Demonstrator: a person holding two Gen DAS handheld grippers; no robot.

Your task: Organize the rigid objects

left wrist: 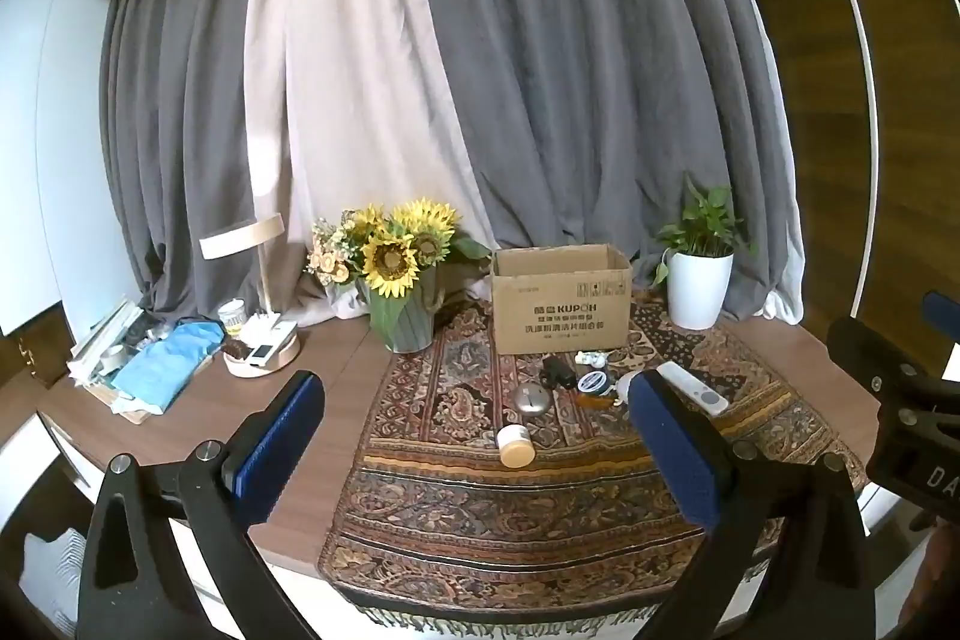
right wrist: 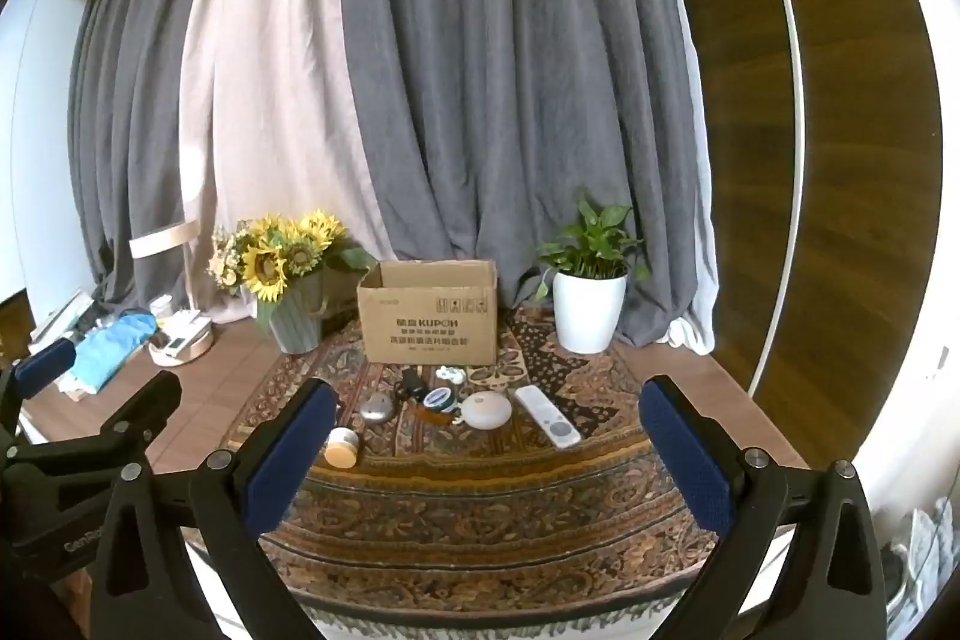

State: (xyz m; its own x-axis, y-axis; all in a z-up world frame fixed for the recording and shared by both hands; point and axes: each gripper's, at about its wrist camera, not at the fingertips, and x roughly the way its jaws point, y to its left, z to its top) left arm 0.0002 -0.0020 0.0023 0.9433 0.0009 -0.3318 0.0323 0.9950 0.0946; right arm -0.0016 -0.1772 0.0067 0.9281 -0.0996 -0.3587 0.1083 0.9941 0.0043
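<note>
Both tongs wide, empty; remote [right wrist: 548, 415] flat, long axis near-right to far-left.

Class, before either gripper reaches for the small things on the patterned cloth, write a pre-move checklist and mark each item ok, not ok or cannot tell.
1. Left gripper open, nothing between the jaws: ok.
2. Right gripper open, nothing held: ok.
3. Cardboard box upright, top flaps open: ok.
4. Box interior free: cannot tell, hidden by its front wall.
5. White remote lying flat, apart from the round white device: ok.
6. Small jar upright: not ok, on its side.
</note>
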